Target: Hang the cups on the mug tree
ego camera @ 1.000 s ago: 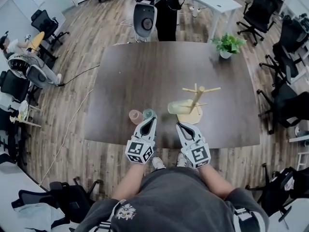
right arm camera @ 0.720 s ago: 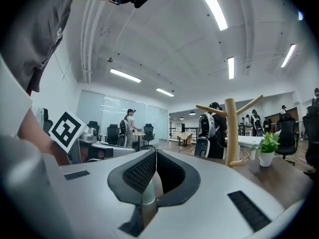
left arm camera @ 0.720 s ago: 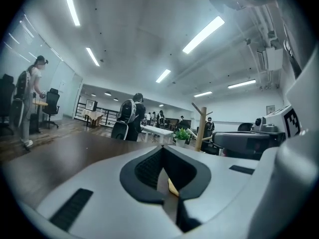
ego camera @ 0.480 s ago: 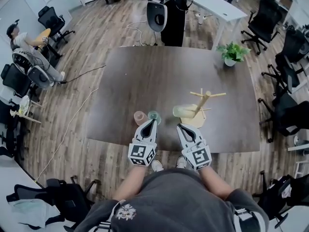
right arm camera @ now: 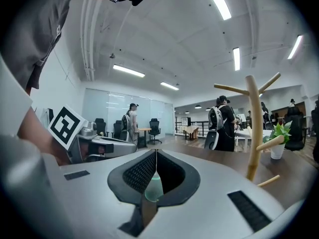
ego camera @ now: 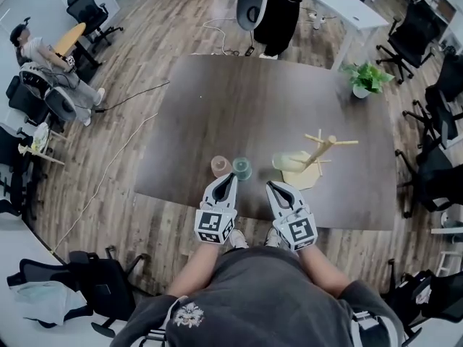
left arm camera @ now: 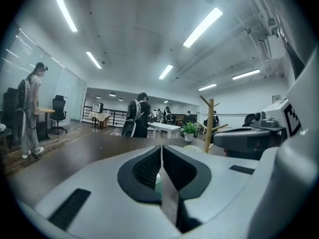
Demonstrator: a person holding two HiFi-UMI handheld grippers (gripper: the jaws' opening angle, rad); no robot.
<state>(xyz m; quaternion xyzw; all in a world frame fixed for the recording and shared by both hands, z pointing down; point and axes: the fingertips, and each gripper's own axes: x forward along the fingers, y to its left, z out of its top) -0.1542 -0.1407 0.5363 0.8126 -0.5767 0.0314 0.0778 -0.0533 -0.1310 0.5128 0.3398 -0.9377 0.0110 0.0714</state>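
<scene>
I hold left tongs [ego camera: 228, 178] and right tongs [ego camera: 270, 186] closed, empty, over the surface's [ego camera: 217, 100] near edge. A pink cup [ego camera: 221, 166] and a teal cup [ego camera: 241, 168] stand just beyond, the tree [ego camera: 320, 150] rightward.

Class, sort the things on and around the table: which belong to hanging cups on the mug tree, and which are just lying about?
Job: pink cup, teal cup, yellow cup, mug tree.
Lying about: plant, chairs.
</scene>
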